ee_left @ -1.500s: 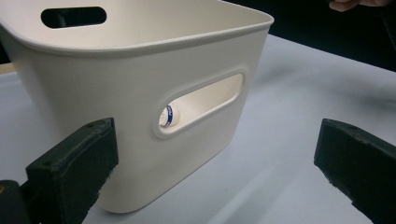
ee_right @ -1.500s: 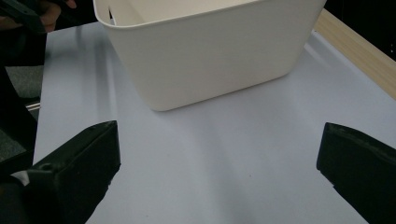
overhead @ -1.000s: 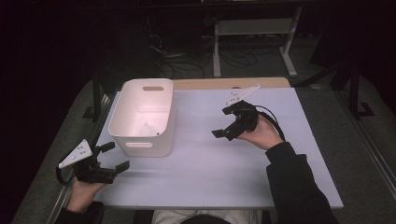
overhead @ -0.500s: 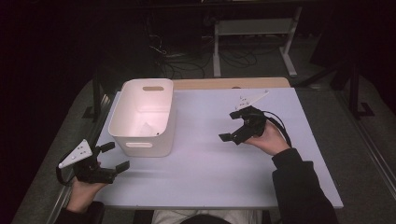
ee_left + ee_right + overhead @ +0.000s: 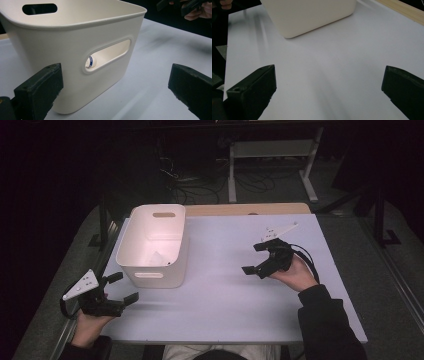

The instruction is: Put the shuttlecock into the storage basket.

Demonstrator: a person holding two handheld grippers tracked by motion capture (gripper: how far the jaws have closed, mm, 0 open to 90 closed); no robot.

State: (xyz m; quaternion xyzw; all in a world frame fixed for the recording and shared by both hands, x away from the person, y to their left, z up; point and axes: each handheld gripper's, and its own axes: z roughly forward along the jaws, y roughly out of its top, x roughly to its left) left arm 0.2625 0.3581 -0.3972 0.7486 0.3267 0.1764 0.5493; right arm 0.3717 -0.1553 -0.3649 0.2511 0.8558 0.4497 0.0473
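Jaws of my left gripper [image 5: 122, 287] gape wide, empty, near the white bin [image 5: 150, 275]; my right gripper [image 5: 256, 258] hangs open, empty, over the table [image 5: 220, 295].

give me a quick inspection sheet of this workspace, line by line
surface: pale table top, wooden strip along its far edge
job's things: white bin upright at left, cut-out handles; a small object with a blue band inside, too little shows to identify
clutter: nothing seen
grippers: left gripper open, near the bin's near wall, holding nothing; right gripper open above bare table, holding nothing
cables: black cable loops at the right gripper; more on the floor
surroundings: dark room, white frame behind the table
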